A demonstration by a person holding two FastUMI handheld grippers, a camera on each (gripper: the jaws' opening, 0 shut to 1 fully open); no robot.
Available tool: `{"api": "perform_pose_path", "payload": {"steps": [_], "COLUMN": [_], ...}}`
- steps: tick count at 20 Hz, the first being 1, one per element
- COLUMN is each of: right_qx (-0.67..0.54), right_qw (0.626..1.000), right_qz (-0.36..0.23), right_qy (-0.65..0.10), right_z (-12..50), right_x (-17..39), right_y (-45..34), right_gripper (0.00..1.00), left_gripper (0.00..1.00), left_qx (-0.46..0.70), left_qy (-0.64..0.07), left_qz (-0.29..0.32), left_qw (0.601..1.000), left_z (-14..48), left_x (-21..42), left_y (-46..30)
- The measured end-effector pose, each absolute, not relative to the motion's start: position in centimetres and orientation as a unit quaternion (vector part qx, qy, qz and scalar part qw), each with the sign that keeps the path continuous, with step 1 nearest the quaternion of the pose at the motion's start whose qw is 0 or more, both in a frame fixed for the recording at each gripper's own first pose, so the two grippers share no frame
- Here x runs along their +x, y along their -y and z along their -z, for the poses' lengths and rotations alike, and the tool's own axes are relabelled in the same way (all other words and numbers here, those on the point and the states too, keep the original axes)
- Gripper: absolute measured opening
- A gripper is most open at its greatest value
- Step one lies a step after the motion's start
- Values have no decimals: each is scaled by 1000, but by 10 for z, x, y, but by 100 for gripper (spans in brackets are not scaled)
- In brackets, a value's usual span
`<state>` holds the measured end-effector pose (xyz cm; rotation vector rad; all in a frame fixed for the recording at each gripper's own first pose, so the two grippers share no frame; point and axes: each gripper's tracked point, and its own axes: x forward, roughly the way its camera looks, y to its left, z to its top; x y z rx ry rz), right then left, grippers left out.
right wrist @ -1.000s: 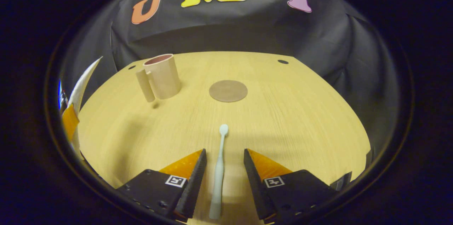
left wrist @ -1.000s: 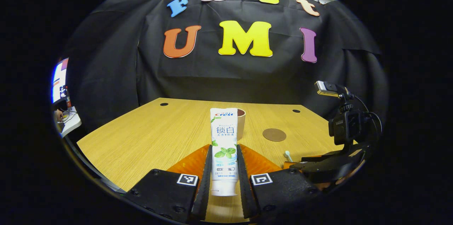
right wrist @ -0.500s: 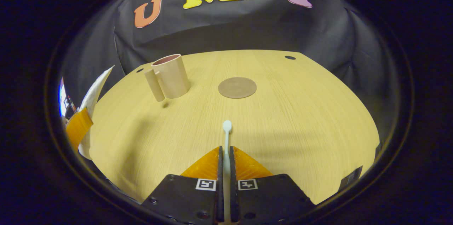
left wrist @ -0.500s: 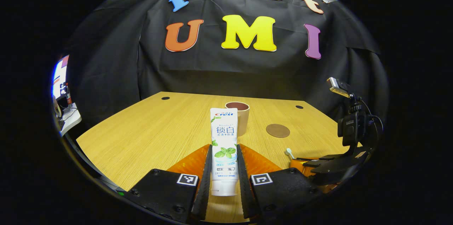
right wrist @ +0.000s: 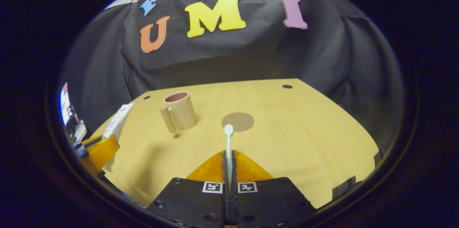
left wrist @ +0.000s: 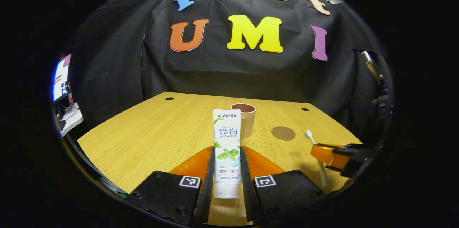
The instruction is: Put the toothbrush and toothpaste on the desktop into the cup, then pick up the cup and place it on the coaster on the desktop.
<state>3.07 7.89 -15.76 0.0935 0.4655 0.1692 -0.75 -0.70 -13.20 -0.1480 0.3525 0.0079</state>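
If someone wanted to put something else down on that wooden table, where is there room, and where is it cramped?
Most of the table is bare: the wide stretch right of the coaster out to the edge, and the near-left part in front of the cup. The cramped part is the middle, where cup and coaster sit close together. The toothbrush and toothpaste are both held in grippers.

toothpaste tube [left wrist: 227, 149] | brand "Crest" at top | "锁白" printed below
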Motion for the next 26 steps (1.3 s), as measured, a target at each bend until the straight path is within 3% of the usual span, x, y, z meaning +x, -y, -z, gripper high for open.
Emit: {"api": "perform_pose_path", "payload": {"steps": [5,12,13,14,19,26], "right_qx": [34,34,34,34,45,60], "right_qw": [988,992,992,993,992,993], "right_qz": [-77,-89,-87,-85,-88,-80], "right_qy": [-132,-85,-82,-81,-74,-68], "right_z": [95,60,58,57,50,46], "right_x": [11,-11,-11,-10,-9,-7], "right_y": [-73,-72,-71,-68,-63,-48], "right_gripper": [0,1,1,0,0,1], "left_gripper": [40,40,45,40,40,41], "left_qx": [-81,-86,-90,-93,-82,-91], "left_qy": [-157,-128,-119,-114,-89,-80], "left_qz": [13,13,13,18,38,68], "left_qw": [984,988,989,989,992,990], "left_z": [122,94,84,76,50,77], "left_x": [-9,13,23,36,115,211], "left_y": [11,0,0,3,13,29]}}
